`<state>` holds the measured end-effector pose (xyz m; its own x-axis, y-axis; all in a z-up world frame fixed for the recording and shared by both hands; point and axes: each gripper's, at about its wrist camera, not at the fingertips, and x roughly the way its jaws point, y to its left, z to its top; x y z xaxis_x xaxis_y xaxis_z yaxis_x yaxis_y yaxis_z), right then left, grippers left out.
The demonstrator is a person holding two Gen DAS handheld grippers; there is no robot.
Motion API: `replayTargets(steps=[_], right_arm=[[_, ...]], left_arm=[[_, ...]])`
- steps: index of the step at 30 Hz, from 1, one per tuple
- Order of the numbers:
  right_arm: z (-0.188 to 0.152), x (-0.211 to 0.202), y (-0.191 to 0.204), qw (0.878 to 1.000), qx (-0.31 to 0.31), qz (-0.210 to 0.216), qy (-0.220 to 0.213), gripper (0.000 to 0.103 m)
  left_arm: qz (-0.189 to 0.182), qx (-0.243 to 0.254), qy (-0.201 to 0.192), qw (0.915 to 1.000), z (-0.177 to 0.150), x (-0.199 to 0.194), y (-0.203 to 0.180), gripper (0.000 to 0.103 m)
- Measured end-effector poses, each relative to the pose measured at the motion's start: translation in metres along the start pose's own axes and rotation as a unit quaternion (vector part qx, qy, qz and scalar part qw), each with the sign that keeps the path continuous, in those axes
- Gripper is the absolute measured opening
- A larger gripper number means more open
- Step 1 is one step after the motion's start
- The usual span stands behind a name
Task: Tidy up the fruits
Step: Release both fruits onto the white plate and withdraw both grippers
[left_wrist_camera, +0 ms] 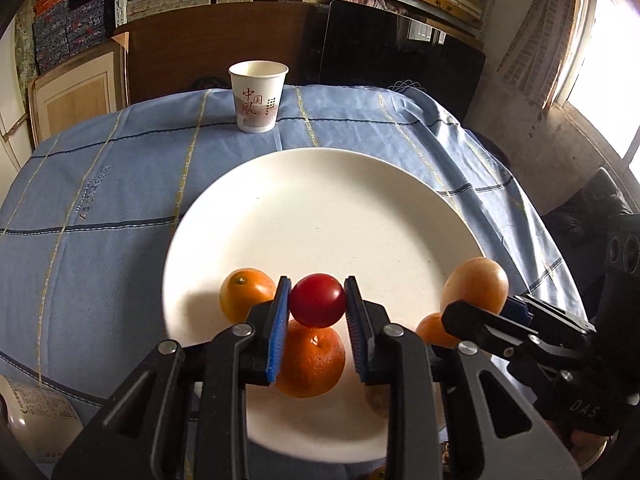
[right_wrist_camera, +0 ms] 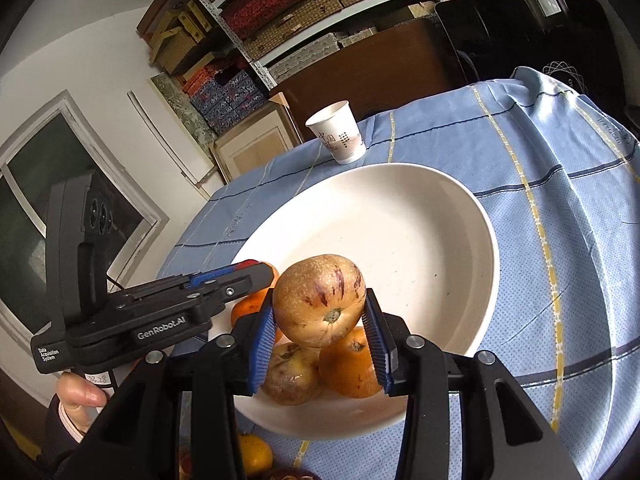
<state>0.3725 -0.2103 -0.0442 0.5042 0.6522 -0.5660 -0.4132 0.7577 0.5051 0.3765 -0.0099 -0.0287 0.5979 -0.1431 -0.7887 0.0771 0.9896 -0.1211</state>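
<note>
Your left gripper [left_wrist_camera: 317, 300] has its blue pads against both sides of a small red tomato [left_wrist_camera: 317, 301], carried just above the near part of the white plate [left_wrist_camera: 320, 200]. No gap shows at either pad, so the jaws are clamped on it. Directly under the tomato sits an orange [left_wrist_camera: 310, 364], with a second orange [left_wrist_camera: 244, 294] to its left on the plate.

Your right gripper [right_wrist_camera: 320, 320] is clamped on a tan, purple-streaked round fruit [right_wrist_camera: 320, 300], stem end facing the camera, pads pressed to both flanks. It hangs over the plate's near edge, above another streaked fruit [right_wrist_camera: 292, 376] and an orange one [right_wrist_camera: 350, 364].

Only the right wrist view shows your left hand [right_wrist_camera: 78, 398] on the handle, and a further orange [right_wrist_camera: 254, 454] off the plate on the blue checked cloth [right_wrist_camera: 540, 200]. Only the left view shows the tomato clearly.

Beyond the plate a paper cup [left_wrist_camera: 259, 96] stands upright on the cloth
</note>
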Motion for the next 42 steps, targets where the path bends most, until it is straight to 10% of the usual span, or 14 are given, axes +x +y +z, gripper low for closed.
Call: replayTargets(steps=[2, 4, 9, 15, 22, 30, 42], right_arm=[[-0.001, -0.004, 0.002, 1.000, -0.002, -0.013, -0.004, 0.051], [0.001, -0.016, 0.007, 0.999, -0.010, -0.021, -0.022, 0.078], [0.001, -0.041, 0.028, 0.996, -0.038, -0.058, -0.055, 0.098], [-0.018, -0.062, 0.048, 0.989, -0.066, -0.121, -0.060, 0.099], [-0.054, -0.096, 0.057, 0.987, -0.091, -0.073, -0.107, 0.099], [-0.081, -0.095, 0.070, 0.984, -0.146, -0.076, -0.073, 0.099], [-0.110, -0.098, 0.072, 0.986, -0.155, -0.052, -0.005, 0.099]], left_arm=[[0.012, 0.003, -0.007, 0.9999, -0.001, -0.004, 0.000, 0.063], [0.027, -0.004, -0.039, 0.9989, -0.004, -0.022, 0.003, 0.092], [0.011, -0.024, -0.079, 0.9965, -0.022, -0.069, 0.015, 0.097], [0.032, -0.041, -0.125, 0.9909, -0.075, -0.114, 0.024, 0.098], [0.061, -0.063, -0.191, 0.9777, -0.134, -0.151, 0.037, 0.098], [0.051, -0.042, -0.091, 0.9937, -0.164, -0.128, 0.041, 0.098], [0.090, -0.016, -0.076, 0.9929, -0.185, -0.131, 0.034, 0.098]])
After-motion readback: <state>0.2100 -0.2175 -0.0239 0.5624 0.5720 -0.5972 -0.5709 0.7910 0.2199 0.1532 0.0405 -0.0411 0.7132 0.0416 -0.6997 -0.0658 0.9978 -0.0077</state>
